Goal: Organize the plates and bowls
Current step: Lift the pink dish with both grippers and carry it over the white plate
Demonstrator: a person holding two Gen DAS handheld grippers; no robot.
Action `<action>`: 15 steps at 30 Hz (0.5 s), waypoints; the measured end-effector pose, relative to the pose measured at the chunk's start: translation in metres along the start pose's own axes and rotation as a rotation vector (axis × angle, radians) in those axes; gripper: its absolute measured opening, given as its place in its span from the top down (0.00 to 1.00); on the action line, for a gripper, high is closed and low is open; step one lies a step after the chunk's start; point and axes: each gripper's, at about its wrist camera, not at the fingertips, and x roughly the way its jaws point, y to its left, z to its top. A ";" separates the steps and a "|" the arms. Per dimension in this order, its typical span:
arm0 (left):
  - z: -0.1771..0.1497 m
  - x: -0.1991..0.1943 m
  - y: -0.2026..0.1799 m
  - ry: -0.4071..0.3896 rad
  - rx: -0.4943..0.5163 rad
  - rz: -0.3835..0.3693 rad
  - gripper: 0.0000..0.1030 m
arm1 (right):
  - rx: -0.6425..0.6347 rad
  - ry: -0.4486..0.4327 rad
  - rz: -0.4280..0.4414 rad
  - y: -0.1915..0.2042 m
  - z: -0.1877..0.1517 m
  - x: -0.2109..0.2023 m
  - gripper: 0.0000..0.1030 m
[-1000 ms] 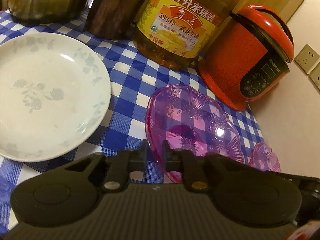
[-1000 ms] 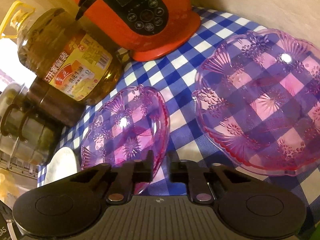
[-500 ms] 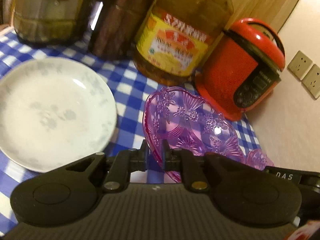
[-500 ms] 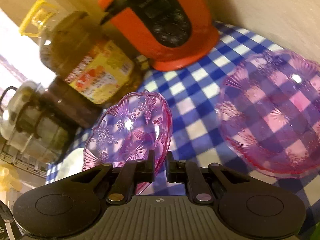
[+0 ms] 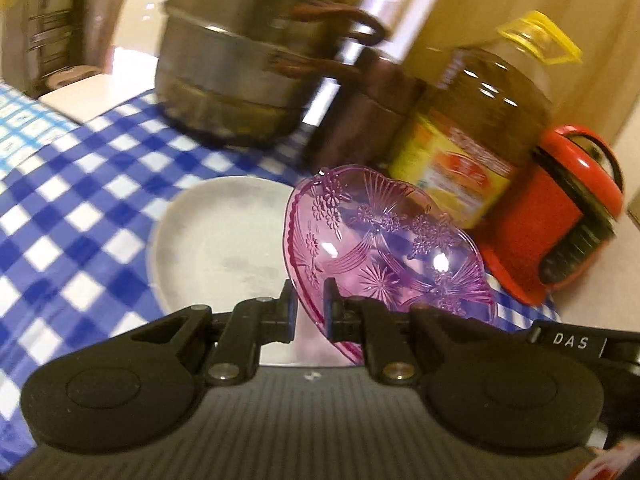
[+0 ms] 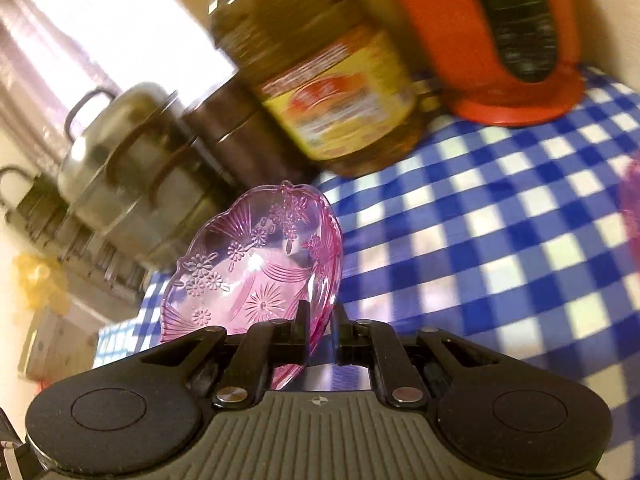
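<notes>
On the blue-and-white checked tablecloth (image 5: pixel 80 184): kitchenware stands along the back, and the dishes lie nearer the camera.
Back row: a stacked steel steamer pot (image 5: pixel 256 60), a dark canister (image 5: pixel 360 120), a cooking-oil jug (image 5: pixel 476 140) and a red electric cooker (image 5: pixel 560 216).
White plate (image 5: pixel 216 240): flat on the cloth, bare, just left of the held bowl in the left view.
Purple bowl (image 5: pixel 384 248): a clear, flower-embossed plastic dish, tilted up off the cloth, in front of the jug.
Left gripper (image 5: pixel 308 312): jaws narrow, pinching the bowl's near rim.
Right gripper (image 6: pixel 320 328): jaws narrow, clamped on the same bowl's rim (image 6: pixel 256 264) from the opposite side.
Step in hand: apparently carrying the bowl, two-handed, toward its stacking place.
Next move: both hands must travel together, level the bowl over its target, then release.
</notes>
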 end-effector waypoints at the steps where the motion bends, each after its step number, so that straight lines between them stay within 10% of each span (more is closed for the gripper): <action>1: 0.001 0.001 0.006 -0.002 -0.005 0.016 0.89 | -0.016 0.007 0.003 0.005 -0.001 0.006 0.90; 15: -0.002 0.015 0.050 0.019 -0.070 0.126 0.89 | -0.151 0.078 -0.009 0.031 -0.021 0.060 0.90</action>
